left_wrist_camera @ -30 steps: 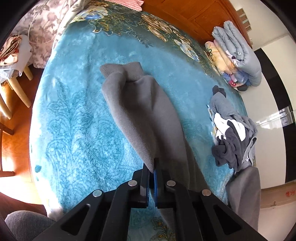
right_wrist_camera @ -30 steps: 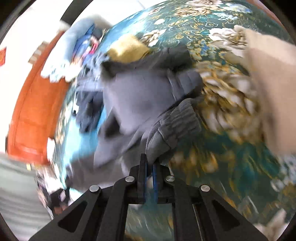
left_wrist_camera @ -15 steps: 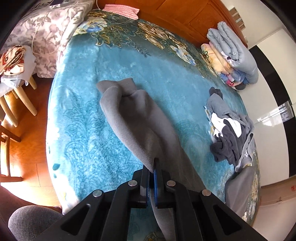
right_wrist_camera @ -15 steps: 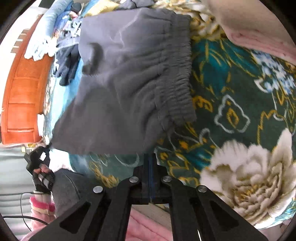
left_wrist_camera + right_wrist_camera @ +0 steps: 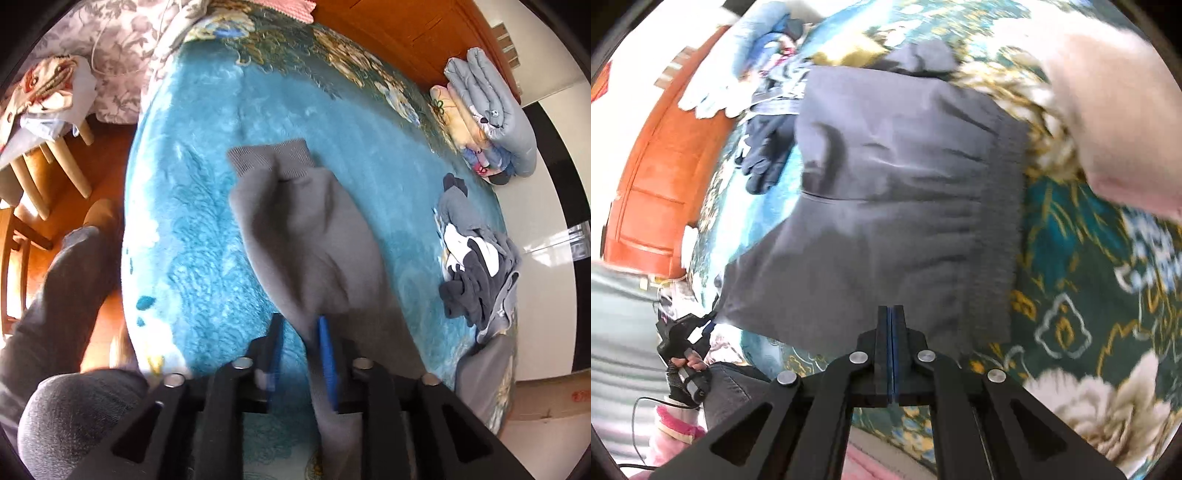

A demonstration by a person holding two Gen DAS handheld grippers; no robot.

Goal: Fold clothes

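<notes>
Grey sweatpants point(image 5: 310, 236) lie along the blue floral blanket point(image 5: 192, 229), their ribbed leg cuffs point(image 5: 269, 158) far from me. In the left wrist view my left gripper point(image 5: 299, 332) is open, its blue pads on either side of a fold of the grey leg. In the right wrist view the pants' waist part point(image 5: 897, 206) lies spread out, with the elastic waistband point(image 5: 997, 229) at the right. My right gripper point(image 5: 891, 317) is shut with its pads together, its tip over the near edge of the pants; I cannot see cloth between the pads.
A heap of dark and white clothes point(image 5: 476, 266) lies on the bed's right side. Folded quilts point(image 5: 487, 118) are stacked at the far right. A wooden stool point(image 5: 44, 122) stands left of the bed. A pale pink cloth point(image 5: 1108, 110) lies beyond the waistband. The person's legs point(image 5: 55, 302) are at the near left.
My left gripper has opened and let go of the pant leg, which now lies slacker on the blanket. My right gripper stays shut at the waist's near edge; the view has swung.
</notes>
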